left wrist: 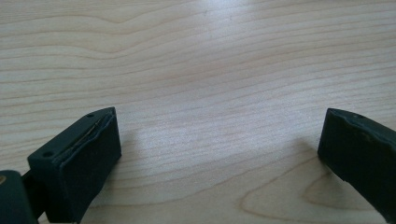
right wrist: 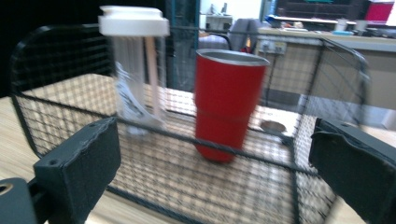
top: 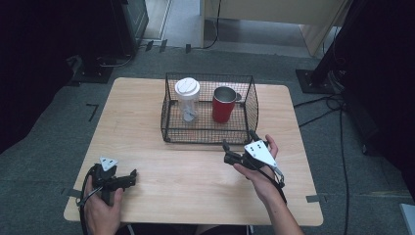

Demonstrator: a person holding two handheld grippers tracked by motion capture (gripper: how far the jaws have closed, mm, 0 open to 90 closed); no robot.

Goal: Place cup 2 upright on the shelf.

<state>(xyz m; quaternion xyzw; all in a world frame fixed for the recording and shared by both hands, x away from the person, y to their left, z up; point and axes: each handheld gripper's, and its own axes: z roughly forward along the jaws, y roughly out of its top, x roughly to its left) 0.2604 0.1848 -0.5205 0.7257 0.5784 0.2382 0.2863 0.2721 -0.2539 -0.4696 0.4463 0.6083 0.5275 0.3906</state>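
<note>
right gripper [top: 240, 146] gaping wide, gripping nothing, nosing at basket [top: 210, 138] front | left gripper [top: 128, 179] also wide, empty, idling over table [top: 147, 117] | red cup [right wrist: 226, 102] standing inside beside bottle [right wrist: 135, 65] | risk: I'm likely snagging the wire wall, tipping the cup

1. The worktop [top: 147, 122] under my hands is pale wood with clear wavy grain, smooth, with a soft sheen where the light falls.
2. On it, the basket [top: 209, 133] is thin black wire mesh, matt.
3. Inside the basket, the red cup [right wrist: 227, 105] has a smooth, satin red wall and a bare metal rim and lining.
4. Beside the cup, the shaker bottle [right wrist: 135, 74] is clear, glossy plastic under a white matt plastic lid.
5. My right gripper [right wrist: 215, 172] and left gripper [left wrist: 219, 154] carry matt black, rubbery-looking pads with slightly rough edges.
6. The floor around the worktop is grey, coarse carpet.
</note>
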